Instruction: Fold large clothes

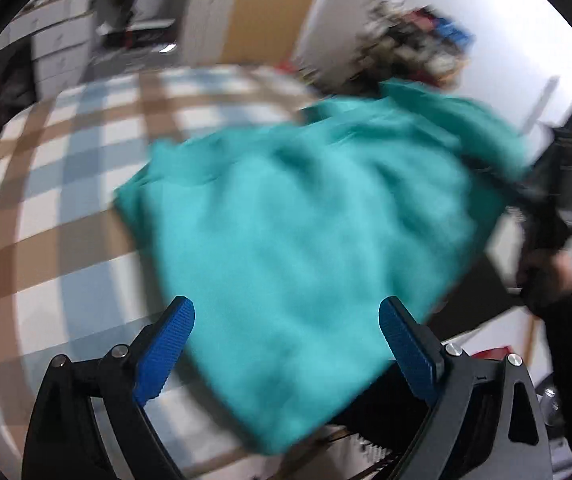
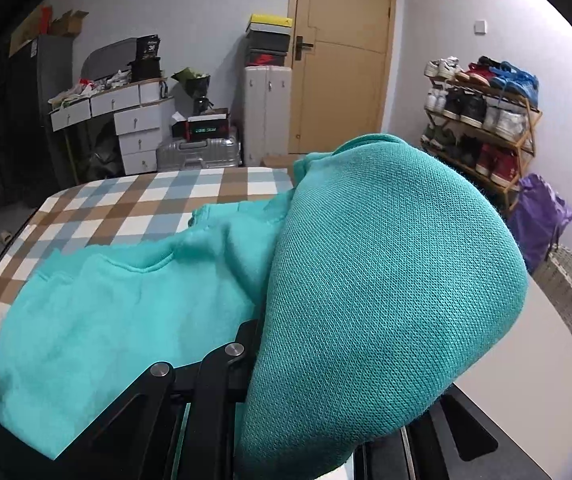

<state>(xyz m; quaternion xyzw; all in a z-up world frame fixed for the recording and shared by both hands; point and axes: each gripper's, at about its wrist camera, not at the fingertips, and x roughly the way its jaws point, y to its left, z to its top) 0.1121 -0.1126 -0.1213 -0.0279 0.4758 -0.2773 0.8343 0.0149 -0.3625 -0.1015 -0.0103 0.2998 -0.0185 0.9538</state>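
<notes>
Nearest the left wrist camera, the left gripper [image 1: 286, 344] is seen with its blue pads [image 1: 166, 350] spread wide apart; nothing is clamped between them. That whole view is blurred. Just beyond the pads, the teal garment [image 1: 306, 232] is spread over the checked cloth [image 1: 58, 184] that covers the bed, with its near edge hanging past the bed edge toward the gripper. At the right edge of this view, the right gripper [image 1: 542, 204] is visible as a dark frame held by the person's hand [image 1: 546, 276], and the garment's far right corner is drawn up to it.

From the right wrist camera, the fingers of the right gripper are hidden by a bulging fold of the garment [image 2: 386, 280] draped over them, so it cannot be told whether they are apart or clamped on the fabric. Only the black linkage [image 2: 206, 368] is exposed at the left of the fold. The rest of the garment is laid to the left, flat on the checked cloth [image 2: 146, 204].

Beyond the bed, a silver suitcase [image 2: 198, 154] and white drawers [image 2: 138, 132] are placed against the far wall. A tan door [image 2: 342, 56] is set behind them, closed. A shoe rack [image 2: 482, 120] is positioned by the right wall, with a purple bag [image 2: 538, 220] beside it.
</notes>
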